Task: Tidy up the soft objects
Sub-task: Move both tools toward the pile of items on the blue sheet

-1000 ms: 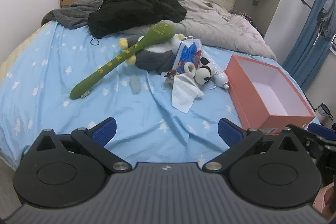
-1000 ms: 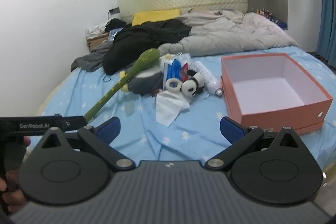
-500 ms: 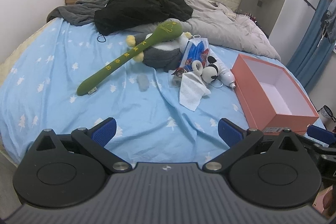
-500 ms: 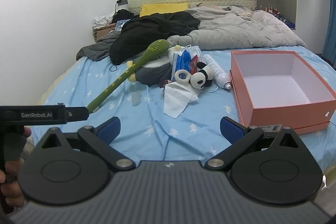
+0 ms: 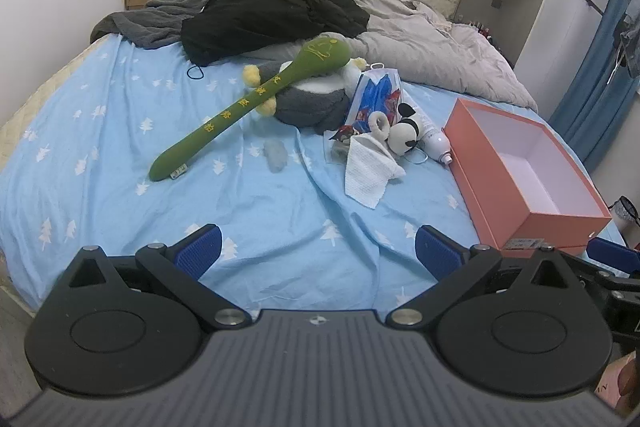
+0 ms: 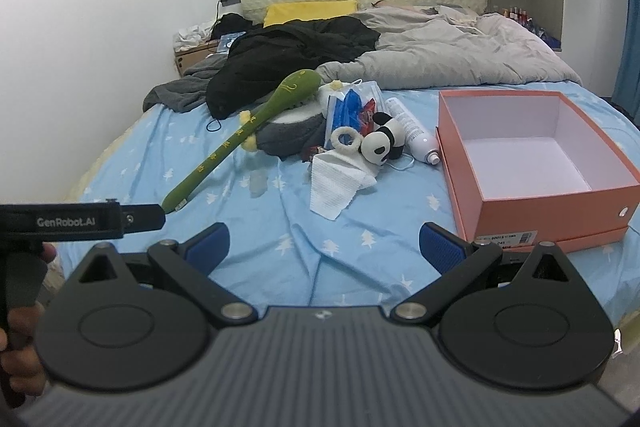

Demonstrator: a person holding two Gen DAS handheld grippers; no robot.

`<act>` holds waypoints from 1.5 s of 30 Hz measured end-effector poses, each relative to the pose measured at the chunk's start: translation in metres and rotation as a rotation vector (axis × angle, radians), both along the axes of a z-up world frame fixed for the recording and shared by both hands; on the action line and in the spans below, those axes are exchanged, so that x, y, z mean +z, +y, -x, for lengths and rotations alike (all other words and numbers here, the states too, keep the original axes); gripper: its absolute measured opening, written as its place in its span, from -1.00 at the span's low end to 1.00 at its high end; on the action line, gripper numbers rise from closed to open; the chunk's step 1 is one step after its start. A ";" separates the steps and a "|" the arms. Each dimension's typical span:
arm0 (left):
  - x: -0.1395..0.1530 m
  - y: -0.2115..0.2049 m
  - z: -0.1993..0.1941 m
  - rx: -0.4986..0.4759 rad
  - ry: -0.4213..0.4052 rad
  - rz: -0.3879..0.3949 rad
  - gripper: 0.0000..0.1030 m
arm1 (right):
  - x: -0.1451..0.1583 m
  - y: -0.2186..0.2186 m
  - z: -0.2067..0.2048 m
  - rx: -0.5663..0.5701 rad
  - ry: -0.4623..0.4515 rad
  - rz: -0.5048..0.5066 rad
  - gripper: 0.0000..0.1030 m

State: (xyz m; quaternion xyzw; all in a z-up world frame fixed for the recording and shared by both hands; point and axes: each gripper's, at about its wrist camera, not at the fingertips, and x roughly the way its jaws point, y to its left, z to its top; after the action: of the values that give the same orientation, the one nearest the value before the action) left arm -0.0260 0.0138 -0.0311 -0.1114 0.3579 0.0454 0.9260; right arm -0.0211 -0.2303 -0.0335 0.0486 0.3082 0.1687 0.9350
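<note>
One left gripper point(image 6: 80, 223) marked "GenRobot.AI", jaws apart

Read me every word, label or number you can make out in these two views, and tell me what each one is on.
"GenRobot.AI": white letters on the black body of the left gripper.
Yellow embroidered characters along the long green plush: too blurred to read.
Barcode sticker with digits on the front of the pink box: too small to read.
Print on the white bottle: too small to read.
</note>
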 end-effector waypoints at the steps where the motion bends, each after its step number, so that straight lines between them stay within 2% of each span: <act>1: 0.000 0.000 -0.001 -0.002 0.001 0.004 1.00 | 0.000 0.000 -0.001 -0.003 0.004 0.002 1.00; 17: -0.003 -0.001 -0.033 -0.032 0.006 0.008 1.00 | -0.003 -0.008 -0.028 -0.032 0.079 -0.010 1.00; 22: -0.008 -0.003 -0.052 -0.020 0.023 -0.030 1.00 | 0.001 -0.011 -0.038 -0.041 0.064 -0.020 1.00; 26: -0.012 -0.002 -0.060 -0.017 0.018 -0.019 1.00 | 0.002 -0.012 -0.046 -0.030 0.072 -0.023 1.00; 36: -0.025 0.003 -0.079 -0.006 0.048 -0.009 1.00 | -0.014 -0.011 -0.060 -0.020 0.136 -0.045 1.00; 45: -0.044 0.011 -0.114 -0.005 0.092 -0.047 1.00 | -0.030 -0.005 -0.085 -0.015 0.187 -0.044 1.00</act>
State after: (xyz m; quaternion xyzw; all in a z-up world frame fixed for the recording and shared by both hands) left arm 0.0876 0.0248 -0.0753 -0.0866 0.3993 0.0567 0.9110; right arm 0.0641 -0.2350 -0.0632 0.0870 0.3899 0.1635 0.9020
